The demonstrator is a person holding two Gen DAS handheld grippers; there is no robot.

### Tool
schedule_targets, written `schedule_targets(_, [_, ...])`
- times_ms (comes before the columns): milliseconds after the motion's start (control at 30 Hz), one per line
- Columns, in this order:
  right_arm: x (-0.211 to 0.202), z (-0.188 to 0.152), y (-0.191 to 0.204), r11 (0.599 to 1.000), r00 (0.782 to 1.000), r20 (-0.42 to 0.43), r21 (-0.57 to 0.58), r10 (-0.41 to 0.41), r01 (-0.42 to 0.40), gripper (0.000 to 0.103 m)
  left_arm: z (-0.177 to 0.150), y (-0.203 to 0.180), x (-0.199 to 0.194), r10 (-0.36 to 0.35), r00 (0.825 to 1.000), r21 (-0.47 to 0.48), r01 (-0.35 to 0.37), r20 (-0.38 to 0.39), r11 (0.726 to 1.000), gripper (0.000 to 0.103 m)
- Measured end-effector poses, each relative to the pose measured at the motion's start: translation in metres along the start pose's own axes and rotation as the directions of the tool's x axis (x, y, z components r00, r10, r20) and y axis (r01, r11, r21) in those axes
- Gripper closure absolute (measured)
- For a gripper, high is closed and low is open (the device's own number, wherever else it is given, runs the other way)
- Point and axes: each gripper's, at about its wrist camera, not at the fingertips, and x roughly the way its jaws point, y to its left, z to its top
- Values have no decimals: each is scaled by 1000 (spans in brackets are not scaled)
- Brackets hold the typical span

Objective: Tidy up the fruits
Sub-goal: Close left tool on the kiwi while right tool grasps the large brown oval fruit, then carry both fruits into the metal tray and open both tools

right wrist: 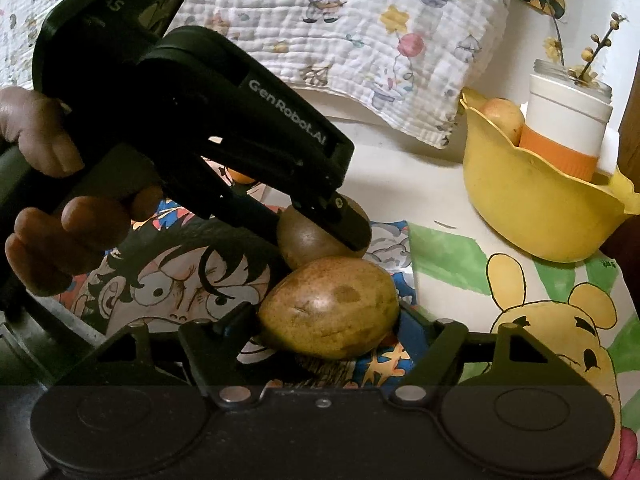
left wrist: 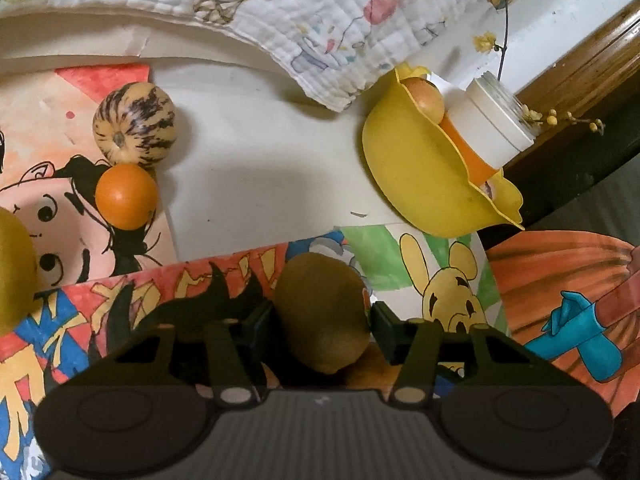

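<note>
Covering the table (left wrist: 248, 184) are cartoon drawings, with a quilted cloth (left wrist: 304, 12) along its far edge. Near the far right corner a yellow bowl (left wrist: 416, 184) holds a pale fruit (left wrist: 426, 98) and a cup. The right gripper (right wrist: 328, 320) grasps a speckled pear (right wrist: 330, 312). The left gripper (left wrist: 322, 320) straddles a kiwi (left wrist: 322, 312); whether its pads press it, I cannot tell. A striped melon (left wrist: 134, 124) touches an orange (left wrist: 126, 196) toward the left edge.

Brand: "GenRobot.AI" is showing in pale letters along the black left gripper (right wrist: 320, 216) body.
Mark: an "S" is showing near its rear.
</note>
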Motion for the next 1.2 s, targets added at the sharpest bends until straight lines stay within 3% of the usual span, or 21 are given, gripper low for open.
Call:
schedule_targets(467, [-16,-11,3,999,998,53,17,33,-34,27,-13,10,-22,29,999,6,-29,26,1000,49])
schedule_targets(800, [-41,-14,15,998,994,84,-13,69,-69,27,-32,19,-63,34,997,-13,-33,67,999,49])
schedule_targets(1200, [-75,-29,54,987,983,103,-59,153,-148,27,-83,26,-122,29,994,-6,-29,108,1000,49])
